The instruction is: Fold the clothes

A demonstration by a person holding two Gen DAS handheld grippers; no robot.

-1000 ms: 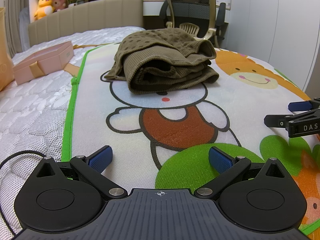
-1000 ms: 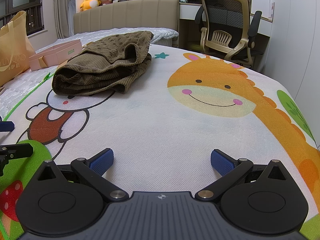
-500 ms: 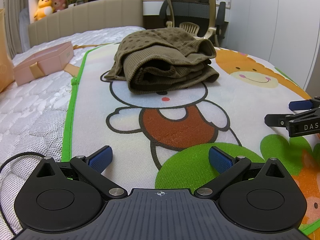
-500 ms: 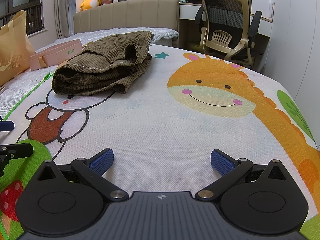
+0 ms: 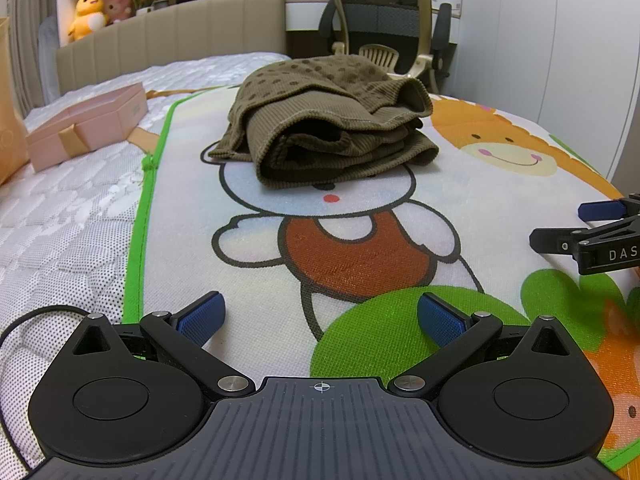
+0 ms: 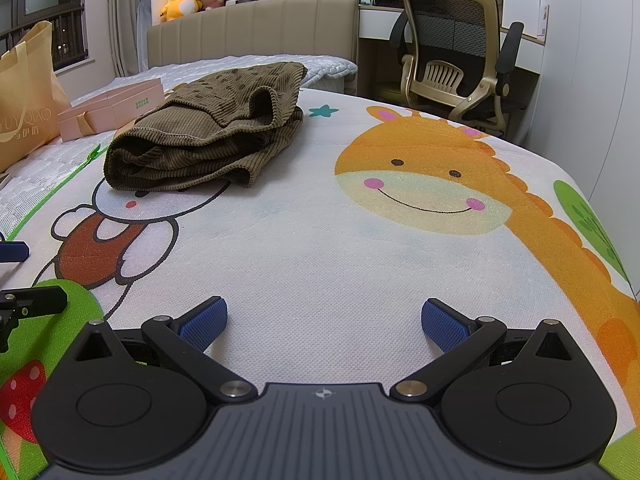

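A brown corduroy garment [image 5: 328, 128] with a dotted top layer lies folded in a thick bundle on the cartoon play mat [image 5: 360, 248], far ahead of both grippers. It also shows in the right wrist view [image 6: 208, 140], up and to the left. My left gripper [image 5: 320, 318] is open and empty, low over the mat's near edge. My right gripper [image 6: 324, 320] is open and empty over the mat's white middle. The right gripper's fingers [image 5: 592, 236] show at the right edge of the left wrist view.
A pink gift box [image 5: 88, 128] lies on the white mattress [image 5: 60, 220] left of the mat. A tan paper bag [image 6: 24, 100] stands at the far left. The bed headboard [image 6: 256, 28] and an office chair [image 6: 456, 56] are behind. A black cable [image 5: 36, 316] lies near the left gripper.
Both grippers stay open and almost still. The view has shifted only slightly; the garment has not moved.
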